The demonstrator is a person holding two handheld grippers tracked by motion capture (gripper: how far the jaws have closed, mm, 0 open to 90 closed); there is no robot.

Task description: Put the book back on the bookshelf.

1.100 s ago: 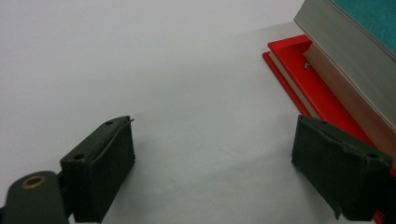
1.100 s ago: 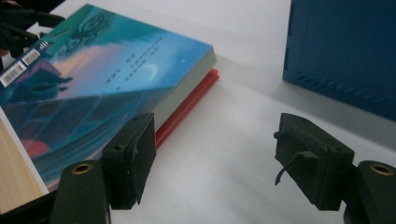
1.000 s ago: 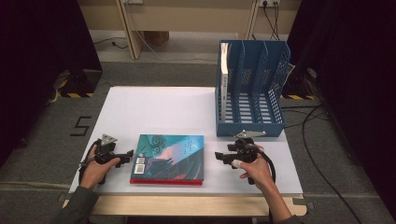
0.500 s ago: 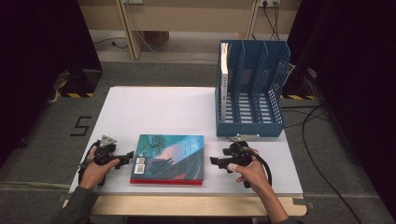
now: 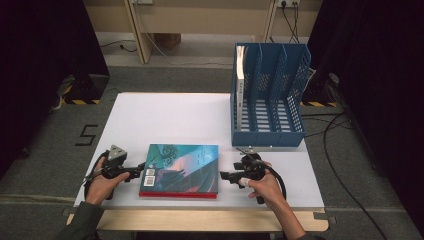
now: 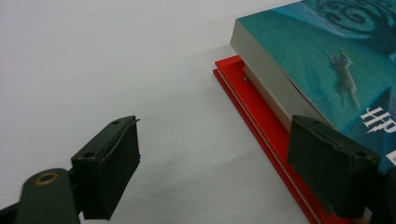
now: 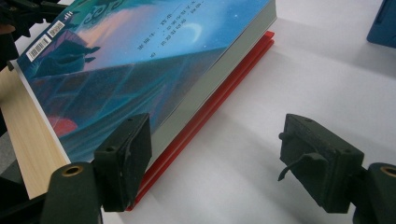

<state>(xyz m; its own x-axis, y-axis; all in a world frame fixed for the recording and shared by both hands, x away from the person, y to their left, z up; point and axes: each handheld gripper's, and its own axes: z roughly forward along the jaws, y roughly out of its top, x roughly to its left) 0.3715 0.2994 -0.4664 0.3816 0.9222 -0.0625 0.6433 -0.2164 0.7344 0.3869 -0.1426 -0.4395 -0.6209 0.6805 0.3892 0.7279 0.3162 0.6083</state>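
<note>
A white table point(image 5: 165, 115) is standing on a grey carpeted floor point(image 5: 45, 165), its pale wooden front edge point(image 5: 200, 220) showing along the near side. Black curtains point(image 5: 45, 40) are hanging at both sides. Beige furniture legs point(image 5: 137, 30) are rising at the back, cables point(image 5: 345, 125) are trailing across the floor, and a black "5" point(image 5: 86, 135) is marking the carpet.

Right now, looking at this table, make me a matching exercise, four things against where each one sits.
Things:
1. teal book
2. red book
3. blue file rack
4. left tool

Places:
A. far right of the table
B. at the bottom of the stack
C. on top of the stack
D. open at the stack's left edge

Pairs: 1-C, 2-B, 3-A, 4-D
</note>
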